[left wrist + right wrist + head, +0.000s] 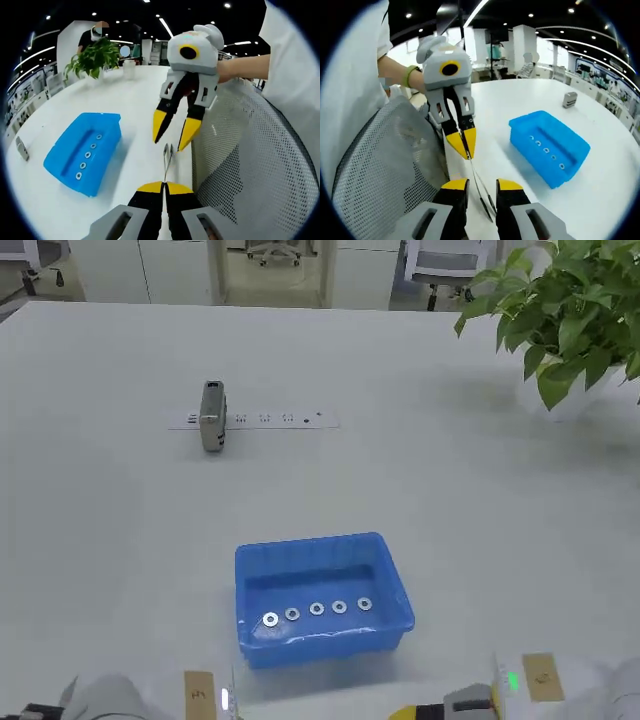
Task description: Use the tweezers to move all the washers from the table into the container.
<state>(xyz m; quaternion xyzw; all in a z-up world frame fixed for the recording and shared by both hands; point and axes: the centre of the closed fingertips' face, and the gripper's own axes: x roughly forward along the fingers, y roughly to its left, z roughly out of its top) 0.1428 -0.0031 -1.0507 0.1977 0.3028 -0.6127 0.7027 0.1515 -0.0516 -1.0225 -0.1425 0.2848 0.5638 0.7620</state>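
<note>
Five washers (317,609) in container (320,642); left gripper (164,186) clamps tweezers (167,156)

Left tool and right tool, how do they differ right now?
The left tool is shut, its yellow jaw tips pressed together; the right tool has its jaw tips apart. The left tool grips the tweezers; the right tool grips nothing. Both have pale bodies and yellow-tipped black jaws, and they face each other.

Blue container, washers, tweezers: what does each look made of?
The blue container looks like thin plastic: glossy, slightly translucent walls. The washers are probably metal: bright silvery rings. The tweezers in the left claw seem metal too: thin, pale grey blades.
</note>
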